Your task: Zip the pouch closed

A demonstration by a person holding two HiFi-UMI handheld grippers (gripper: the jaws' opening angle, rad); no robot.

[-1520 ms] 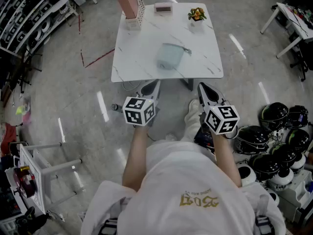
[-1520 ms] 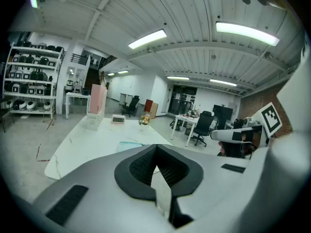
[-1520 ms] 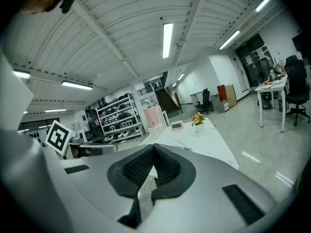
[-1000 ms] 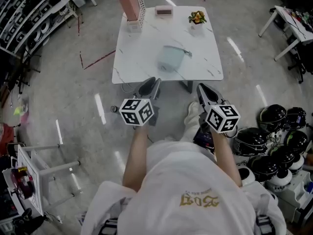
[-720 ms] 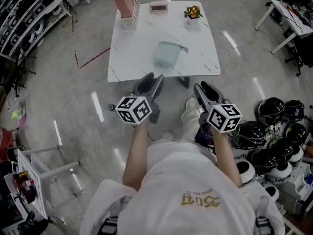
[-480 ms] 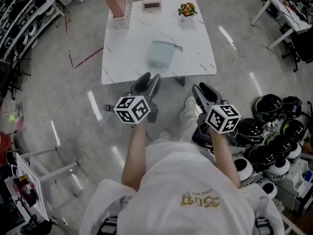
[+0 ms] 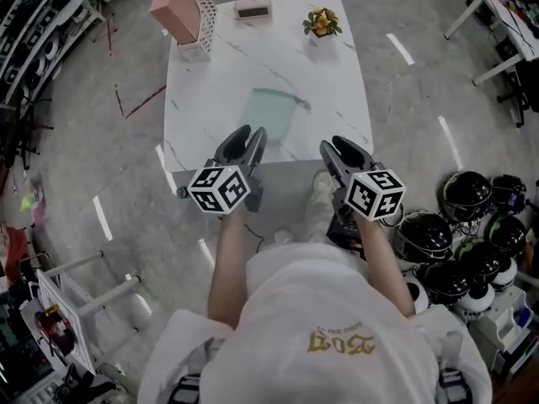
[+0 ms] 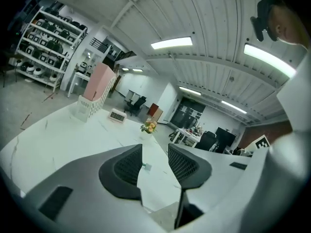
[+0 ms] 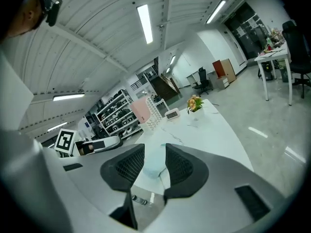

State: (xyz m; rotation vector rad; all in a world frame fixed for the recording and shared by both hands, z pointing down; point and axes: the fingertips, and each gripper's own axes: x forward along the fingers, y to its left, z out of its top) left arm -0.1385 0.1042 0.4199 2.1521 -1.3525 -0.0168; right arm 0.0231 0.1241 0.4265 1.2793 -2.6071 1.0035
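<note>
Moved since earlier: both grippers now reach the near edge of the tabletop (image 7: 206, 99); before they hung over the floor short of it. Pouch looks unmoved.
Left gripper (image 7: 250, 133): fingers apart, just opened wide then eased in a little; nothing between them, only tabletop seen through the gap.
Pouch (image 7: 271, 116): pale blue-green, lies flat mid-tabletop, ahead of and between the two grippers, touched by neither. Can't tell zip state or slider position; a small tab sticks out at its far right corner.
Right gripper (image 7: 334, 144): fingers apart, just opened; empty, pouch (image 9: 154, 163) shows beyond the gap, not in it.
Risk 1: pouch is soft and loose on a smooth tabletop; pulling the slider without the other gripper pinning the fabric would likely drag the whole pouch.
Risk 2: pull tab is small; a coarse pinch could catch fabric instead and jam the zip.
Risk 3: a long slide leftward could push it toward the holder.
Container, far left: white mesh holder (image 7: 195, 19), pink box standing in it.
Container, pouch: contents not visible.
Container, far right: small pot (image 7: 321, 34) with orange flowers.
</note>
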